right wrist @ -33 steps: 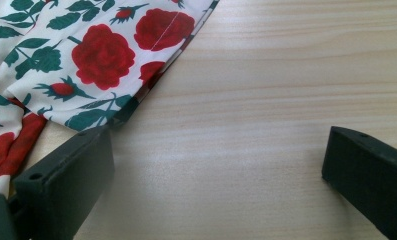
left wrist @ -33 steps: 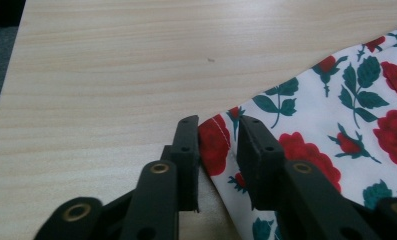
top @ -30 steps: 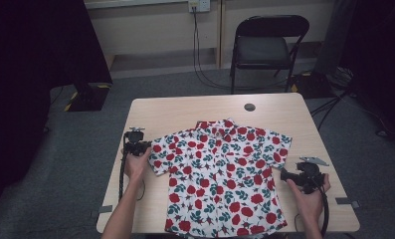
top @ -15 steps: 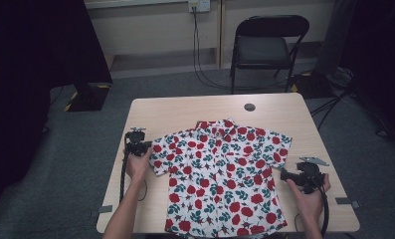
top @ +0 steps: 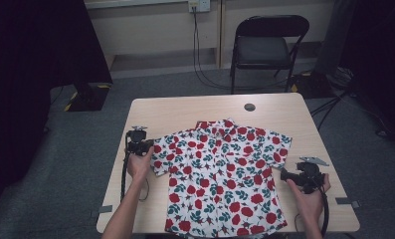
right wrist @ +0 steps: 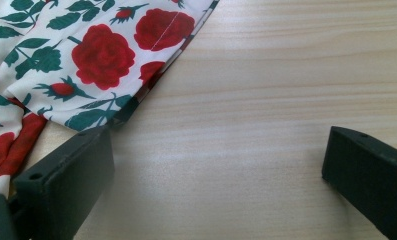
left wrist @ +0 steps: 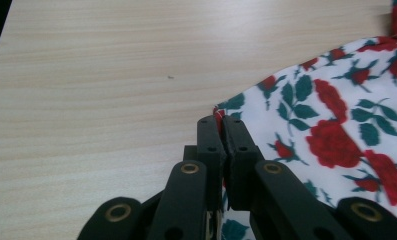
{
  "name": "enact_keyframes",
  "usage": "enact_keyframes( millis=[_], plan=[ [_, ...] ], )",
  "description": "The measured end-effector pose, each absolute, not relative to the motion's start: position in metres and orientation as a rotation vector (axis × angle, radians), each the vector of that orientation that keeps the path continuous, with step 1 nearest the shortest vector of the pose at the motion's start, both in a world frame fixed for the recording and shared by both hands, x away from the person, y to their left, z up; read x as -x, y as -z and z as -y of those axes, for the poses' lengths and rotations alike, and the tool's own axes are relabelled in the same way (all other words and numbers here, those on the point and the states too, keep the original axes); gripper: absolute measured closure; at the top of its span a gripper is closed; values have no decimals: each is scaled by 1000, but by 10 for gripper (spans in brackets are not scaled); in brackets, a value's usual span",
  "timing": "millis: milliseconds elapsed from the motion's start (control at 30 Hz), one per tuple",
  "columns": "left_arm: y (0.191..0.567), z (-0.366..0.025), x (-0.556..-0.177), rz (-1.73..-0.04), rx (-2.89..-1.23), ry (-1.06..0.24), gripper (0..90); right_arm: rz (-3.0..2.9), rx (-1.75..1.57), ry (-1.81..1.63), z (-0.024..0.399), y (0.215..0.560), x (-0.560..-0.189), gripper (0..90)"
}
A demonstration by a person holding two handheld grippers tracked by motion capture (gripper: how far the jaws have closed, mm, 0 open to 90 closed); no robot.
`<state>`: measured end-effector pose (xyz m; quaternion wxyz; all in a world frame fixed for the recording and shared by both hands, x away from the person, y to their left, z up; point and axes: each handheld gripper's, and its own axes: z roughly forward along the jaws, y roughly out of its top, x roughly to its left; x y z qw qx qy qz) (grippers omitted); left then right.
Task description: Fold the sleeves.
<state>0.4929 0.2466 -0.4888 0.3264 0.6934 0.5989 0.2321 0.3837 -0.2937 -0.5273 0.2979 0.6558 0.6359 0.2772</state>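
- There is one shirt (top: 220,174) with red roses, lying flat on one table (top: 185,107).
- There are two grippers, one in each hand.
- The left gripper (top: 146,148) has its jaws pinched tight on the edge of the shirt's sleeve. They have just been closing on it.
- The left gripper view shows the cloth squeezed between the jaws (left wrist: 221,131).
- The right gripper (top: 286,175) has its jaws wide apart, with bare table between them.
- In the right gripper view the shirt's edge (right wrist: 86,60) lies just beside one jaw.
- The high view shows one black chair (top: 269,42) behind the table.
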Motion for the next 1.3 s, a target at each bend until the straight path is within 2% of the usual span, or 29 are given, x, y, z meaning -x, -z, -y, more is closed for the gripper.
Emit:
enact_keyframes(
  millis=[1300],
  plan=[
    [453,-197,-463,-1360,-1878,-602,880,-1690,-1743,-737,294,527,-384,0]
  ],
)
